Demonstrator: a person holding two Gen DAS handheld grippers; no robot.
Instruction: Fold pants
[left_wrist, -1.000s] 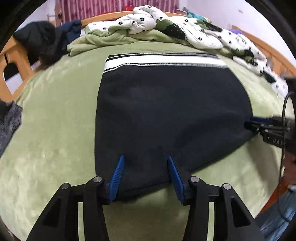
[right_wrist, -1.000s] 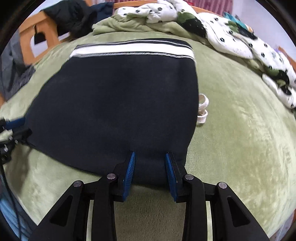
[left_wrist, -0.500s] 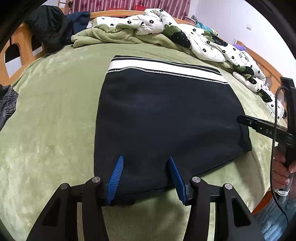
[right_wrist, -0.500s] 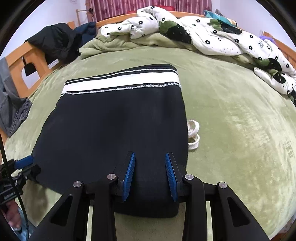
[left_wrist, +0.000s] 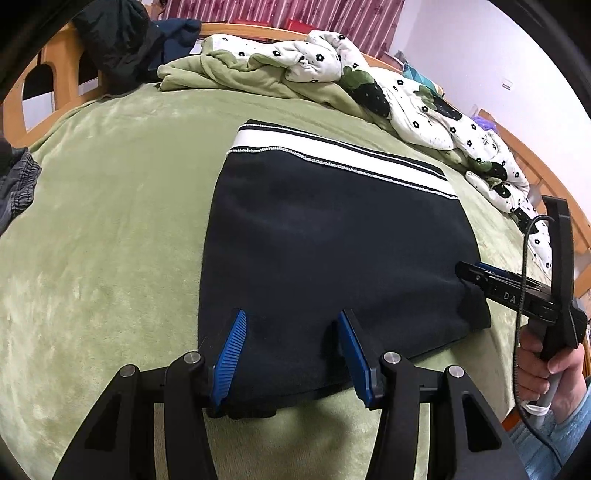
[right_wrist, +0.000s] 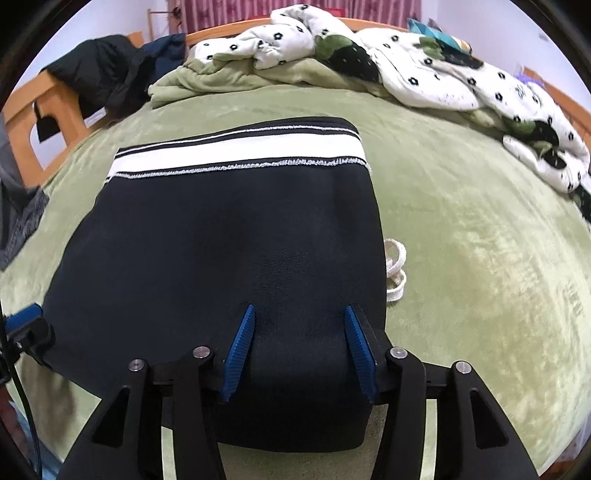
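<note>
Right wrist view: the folded black pants (right_wrist: 229, 251) lie flat on the green bed blanket (right_wrist: 480, 258), white-striped waistband (right_wrist: 236, 151) at 12 o'clock, near folded edge at 6. The right gripper (right_wrist: 297, 347) has just been opening, its jaws half-wide astride that edge, fabric between but unpinched. The left gripper (left_wrist: 291, 354) straddles the neighbouring corner equally loosely, so both sit about equally close.

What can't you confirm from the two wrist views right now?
- Left wrist view: near edge of the pants sits behind the left gripper, so pad contact is unclear.
- Right wrist view: near fold is hidden behind the right gripper.
- The cream rings are partly tucked under the pants.
</note>
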